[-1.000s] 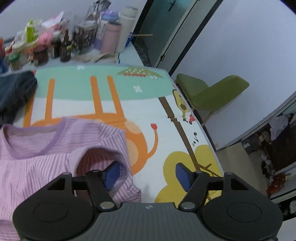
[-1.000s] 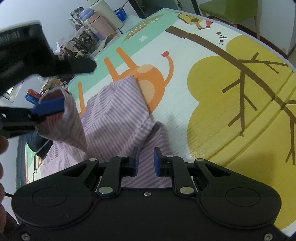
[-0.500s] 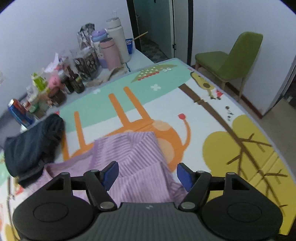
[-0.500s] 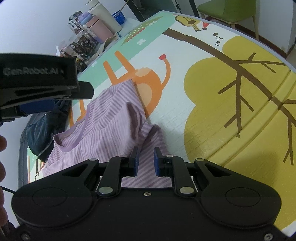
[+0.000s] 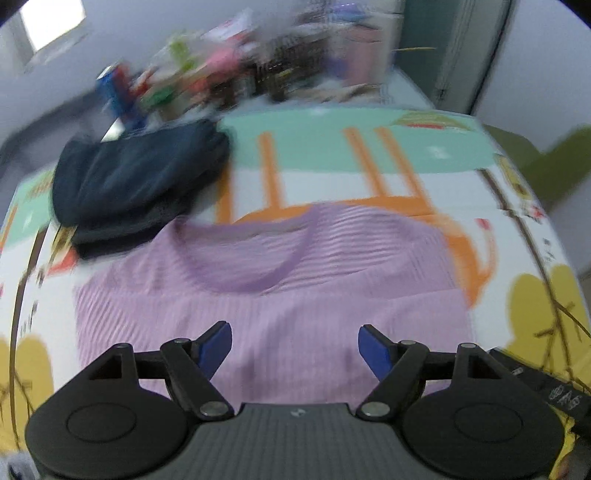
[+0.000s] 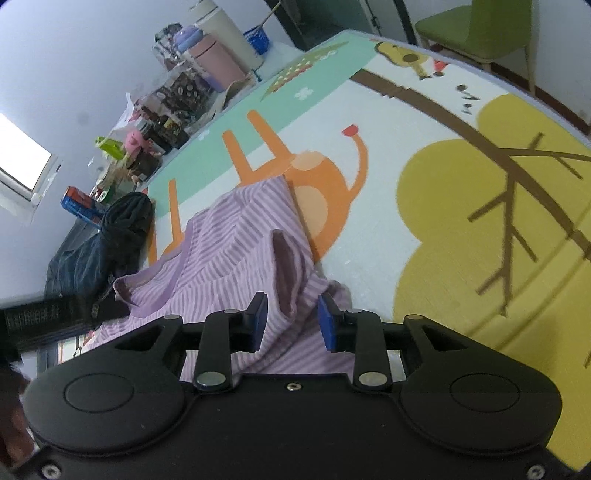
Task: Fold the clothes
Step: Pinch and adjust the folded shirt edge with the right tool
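A purple striped shirt [image 5: 280, 295] lies on the cartoon play mat [image 5: 406, 162], its neckline toward the far side. My left gripper [image 5: 295, 341] hovers over the shirt's body; its jaws are opening wide with nothing between them. This view is blurred. In the right wrist view the shirt [image 6: 236, 236] has one side folded inward, with a sleeve fold standing up. My right gripper [image 6: 293, 315] sits at the shirt's near edge. Its jaws are opening, and cloth lies between the pads, which do not press it. The left gripper's body [image 6: 48, 317] shows at the left edge.
A dark blue garment [image 5: 136, 177] [image 6: 110, 240] lies bunched at the mat's far left, touching the shirt's shoulder. Bottles, jars and flasks [image 6: 207, 62] crowd the back of the table. A green chair [image 6: 491, 26] stands beyond the mat's right edge.
The left gripper let go of the lifted sleeve, which now lies folded on the shirt, and swung left and down over the body. The right jaws have widened off the cloth.
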### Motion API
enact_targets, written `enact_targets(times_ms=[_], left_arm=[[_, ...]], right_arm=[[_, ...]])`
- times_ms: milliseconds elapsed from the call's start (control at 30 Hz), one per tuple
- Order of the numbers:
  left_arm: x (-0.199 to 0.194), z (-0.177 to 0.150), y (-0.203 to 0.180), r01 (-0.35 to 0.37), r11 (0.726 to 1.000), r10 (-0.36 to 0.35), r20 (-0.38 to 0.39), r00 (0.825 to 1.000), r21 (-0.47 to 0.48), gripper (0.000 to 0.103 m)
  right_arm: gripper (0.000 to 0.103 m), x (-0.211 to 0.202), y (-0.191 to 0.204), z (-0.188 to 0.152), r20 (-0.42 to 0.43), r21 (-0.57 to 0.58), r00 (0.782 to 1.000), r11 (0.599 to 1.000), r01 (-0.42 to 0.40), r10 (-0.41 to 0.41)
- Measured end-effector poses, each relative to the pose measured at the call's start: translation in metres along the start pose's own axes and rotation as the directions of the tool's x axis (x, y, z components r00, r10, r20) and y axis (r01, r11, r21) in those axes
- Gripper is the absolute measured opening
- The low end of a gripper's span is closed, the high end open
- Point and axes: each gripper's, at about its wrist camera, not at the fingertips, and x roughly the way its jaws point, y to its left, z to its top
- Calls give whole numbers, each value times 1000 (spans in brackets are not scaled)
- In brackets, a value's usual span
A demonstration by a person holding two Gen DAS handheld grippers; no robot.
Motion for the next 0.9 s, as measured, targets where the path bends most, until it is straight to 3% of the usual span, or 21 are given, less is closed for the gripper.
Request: enact_targets(times_ms=[167, 367, 433, 533, 767, 900], left_arm=[[16, -23, 80, -33, 978, 25, -39, 999, -208, 78], [29, -54, 156, -51, 899, 27, -60, 998, -436, 78], [33, -61, 174, -51, 872, 22, -65, 998, -487, 79], [39, -69, 191, -62, 844, 21, -83, 996, -533, 79], [54, -83, 206, -70, 840, -8, -141, 990, -538, 80], [55, -87, 212, -61, 847, -18, -143, 990, -527, 81]], right_arm=[[29, 30, 5, 6, -48, -15, 999, 1000, 16, -16], [29, 55, 14, 7, -94, -41, 996, 999, -5, 1], [24, 59, 19, 6, -91, -62, 996, 998, 6, -12], [9, 59, 25, 6, -84, -80, 996, 997, 10, -17], [6, 27, 40, 20, 19, -110, 1000, 994, -14, 16], [2, 16, 47, 27, 102, -156, 993, 985, 71, -55]])
